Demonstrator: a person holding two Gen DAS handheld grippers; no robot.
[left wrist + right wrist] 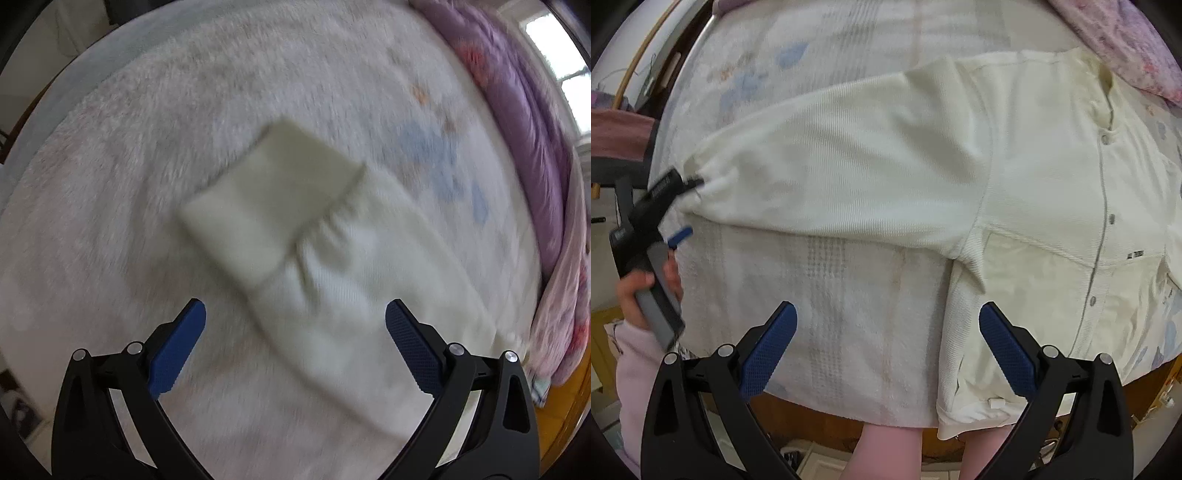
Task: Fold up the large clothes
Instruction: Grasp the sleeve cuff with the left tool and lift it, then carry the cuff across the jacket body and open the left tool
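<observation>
Pale fleecy bedding (849, 314) covers the bed, with a purple quilt (524, 122) bunched along its far right edge. Nearest, the right gripper (886, 343) hovers with its jaws wide and empty over the near hem of the cream cardigan (1052, 206), which lies flat, buttons up. Farther left, the sleeve (831, 158) stretches out sideways; the left gripper (295, 343), also wide apart and holding nothing, hangs above the cuff (269, 203). A good fold likely means pinching the cuff squarely, lifting it just clear, and laying the sleeve across the chest without dragging the body.
</observation>
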